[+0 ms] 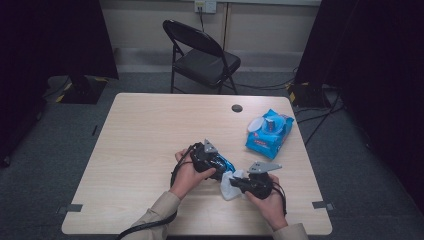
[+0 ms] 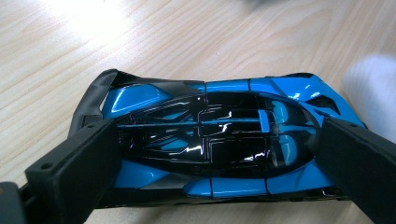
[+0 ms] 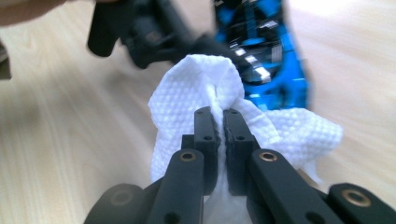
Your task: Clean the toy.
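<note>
Right gripper (image 3: pixel 222 116) pinched on white wipe (image 3: pixel 196 88) against blue toy car (image 2: pixel 219 140), left gripper (image 1: pixel 207 159) clamped across car, both hands low over table (image 1: pixel 150 130)

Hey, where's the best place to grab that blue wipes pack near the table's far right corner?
Likely across the short width of the wipes pack, from above. It lies flat with its lid flipped open at the far end, so grip the soft middle, clear of the lid.

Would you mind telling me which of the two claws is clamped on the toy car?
The left claw: its jaws press on both ends of the blue and black toy car. The right claw is shut on a white wipe instead.
</note>
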Available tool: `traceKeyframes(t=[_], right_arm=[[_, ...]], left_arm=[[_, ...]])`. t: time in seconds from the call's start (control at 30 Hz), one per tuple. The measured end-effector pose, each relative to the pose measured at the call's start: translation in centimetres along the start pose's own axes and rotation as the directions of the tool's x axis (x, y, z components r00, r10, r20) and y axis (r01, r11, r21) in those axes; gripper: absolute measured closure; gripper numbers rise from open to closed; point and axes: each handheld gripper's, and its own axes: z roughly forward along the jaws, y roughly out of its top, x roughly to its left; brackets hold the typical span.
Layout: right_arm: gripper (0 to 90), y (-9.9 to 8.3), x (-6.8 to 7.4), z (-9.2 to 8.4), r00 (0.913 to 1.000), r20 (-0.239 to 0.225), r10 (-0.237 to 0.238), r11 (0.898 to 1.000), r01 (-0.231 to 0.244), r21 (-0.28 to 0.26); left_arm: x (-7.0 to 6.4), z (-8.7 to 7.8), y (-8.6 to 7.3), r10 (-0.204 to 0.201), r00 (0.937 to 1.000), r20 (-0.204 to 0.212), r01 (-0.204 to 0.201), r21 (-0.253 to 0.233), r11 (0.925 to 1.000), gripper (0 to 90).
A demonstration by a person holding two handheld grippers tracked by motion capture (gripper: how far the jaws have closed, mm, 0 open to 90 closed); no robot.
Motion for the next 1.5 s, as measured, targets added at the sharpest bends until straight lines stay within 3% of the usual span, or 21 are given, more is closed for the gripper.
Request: traceKeyframes(t=[0.17,0.33,0.67,0.9,1.07,1.3,1.5], right_arm=[[86.5,0.3,-1.3,-1.4,0.9979,0.060,0.026,0.999,-0.024,-0.041],[86.5,0.0,-2.4,-1.2,0.9908,0.126,0.049,0.998,-0.043,-0.054],[86.4,0.2,-3.6,0.6,0.9741,0.222,0.043,0.999,-0.043,-0.002],[86.1,0.3,-3.8,2.1,0.9726,0.232,0.008,0.999,-0.015,0.029],[86.1,0.4,-3.5,3.1,0.9774,0.211,-0.016,0.999,0.005,0.051],[86.2,0.3,-3.8,3.1,0.9834,0.181,0.006,0.999,-0.014,0.044],[86.3,0.2,-3.7,3.0,0.9847,0.174,-0.005,0.999,-0.003,0.048]], left_arm=[[0.0,0.0,0.1,-0.001,1.0000,-0.002,0.001,0.002,1.0000,0.0],[0.0,0.0,0.1,-0.001,1.0000,-0.002,0.001,0.002,1.0000,0.0],[0.0,0.0,0.0,-0.001,1.0000,-0.002,0.001,-0.001,1.0000,0.0],[-0.1,0.0,0.1,-0.003,1.0000,-0.003,0.003,0.008,1.0000,0.0],[-0.2,0.0,0.0,-0.008,1.0000,-0.004,0.008,-0.006,1.0000,0.0],[-0.2,0.0,0.0,-0.008,1.0000,-0.004,0.008,-0.006,1.0000,0.0],[-0.2,0.0,0.0,-0.006,1.0000,-0.005,0.006,-0.005,1.0000,0.0]])
